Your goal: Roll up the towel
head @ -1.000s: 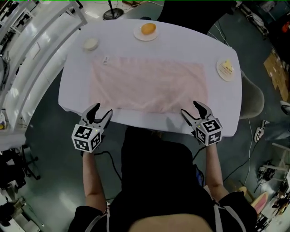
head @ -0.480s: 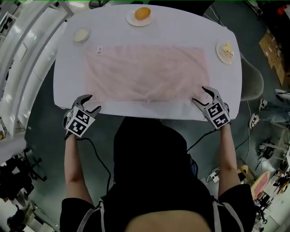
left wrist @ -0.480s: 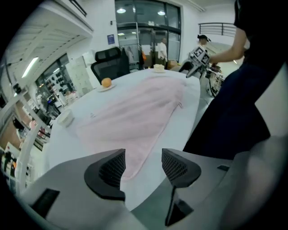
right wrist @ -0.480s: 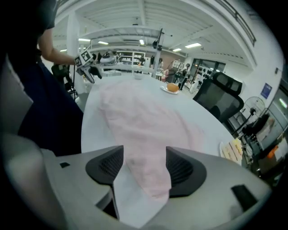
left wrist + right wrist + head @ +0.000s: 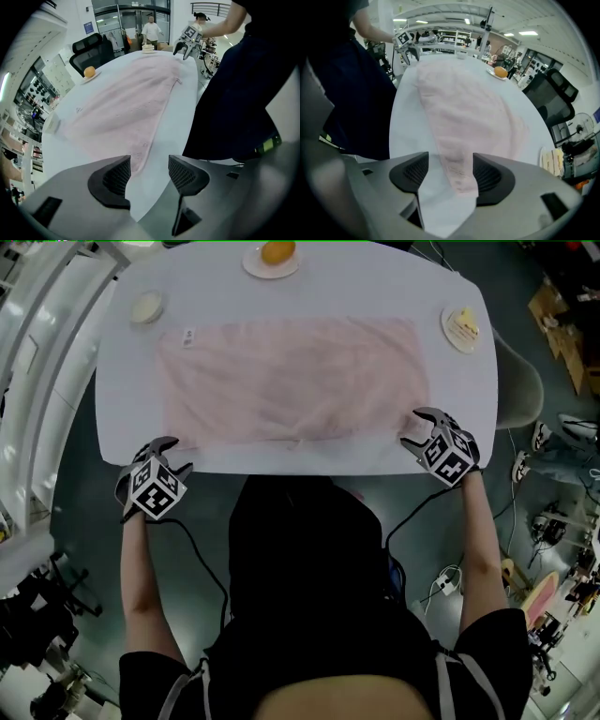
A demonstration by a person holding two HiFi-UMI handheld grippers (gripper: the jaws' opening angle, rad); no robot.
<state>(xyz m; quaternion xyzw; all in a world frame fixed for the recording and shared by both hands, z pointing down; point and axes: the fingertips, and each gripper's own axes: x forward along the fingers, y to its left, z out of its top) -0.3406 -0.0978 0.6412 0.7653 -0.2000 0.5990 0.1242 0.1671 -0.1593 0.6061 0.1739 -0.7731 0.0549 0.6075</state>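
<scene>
both with jaws apart: left gripper (image 5: 169, 453), right gripper (image 5: 412, 428), beside towel (image 5: 291, 381)

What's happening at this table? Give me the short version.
A person stands at the near edge of a white table, holding a gripper in each hand. A pink towel lies spread flat on the table, not yet rolled. The right claw is open at the towel's near right corner, which lines up between its jaws. The left claw is open and empty at the table's near left edge, just short of the towel.
</scene>
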